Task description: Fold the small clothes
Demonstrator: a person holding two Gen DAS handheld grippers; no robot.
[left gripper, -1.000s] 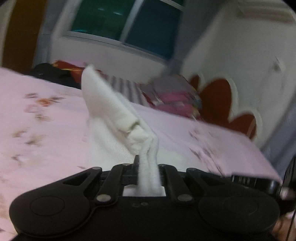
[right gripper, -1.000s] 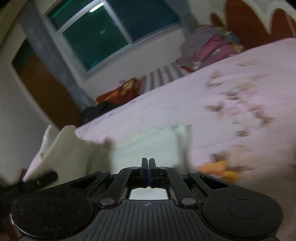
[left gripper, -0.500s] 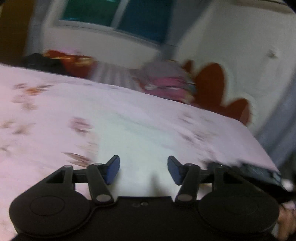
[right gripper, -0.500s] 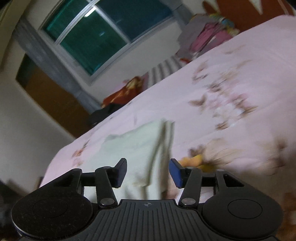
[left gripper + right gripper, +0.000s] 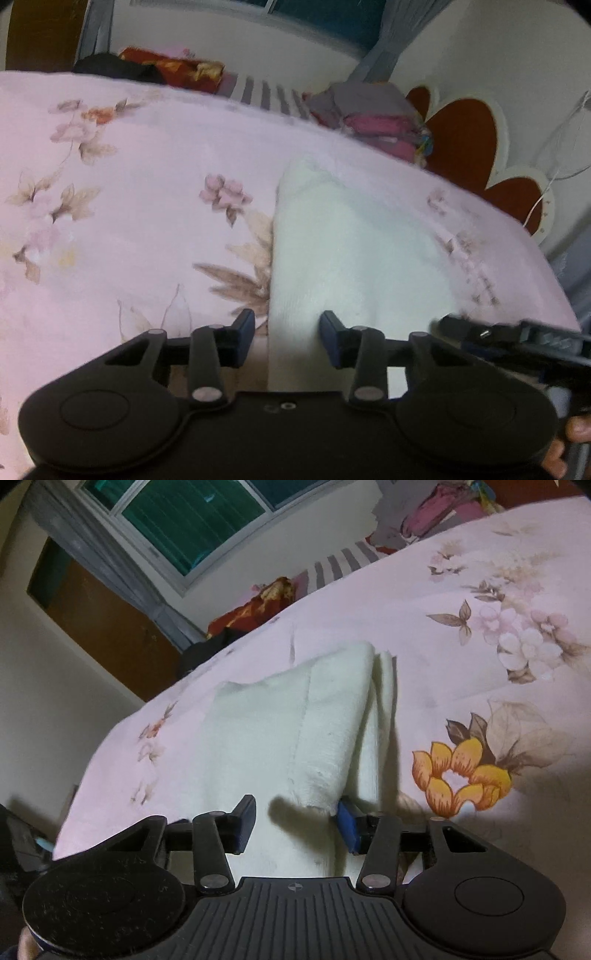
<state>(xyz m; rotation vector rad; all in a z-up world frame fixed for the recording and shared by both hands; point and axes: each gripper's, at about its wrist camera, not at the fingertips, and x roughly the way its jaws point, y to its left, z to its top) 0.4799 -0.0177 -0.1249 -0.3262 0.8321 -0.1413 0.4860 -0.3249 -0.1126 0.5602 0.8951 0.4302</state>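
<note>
Floral pink bedsheet (image 5: 129,221), folded white cloth (image 5: 280,731), no legible writing

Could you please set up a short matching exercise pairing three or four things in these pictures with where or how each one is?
Things:
1. white knitted garment
2. orange printed flower
3. stack of folded pink and grey clothes
4. left gripper

States:
A. piled at the bed's far edge
B. open, jaws astride the cloth's edge
C. lying folded on the pink floral bedsheet
D. printed on the sheet beside the cloth

Pairs: 1-C, 2-D, 3-A, 4-B

a home bedroom: a bed (image 5: 129,221) with a floral sheet, a curtained window (image 5: 192,520)
</note>
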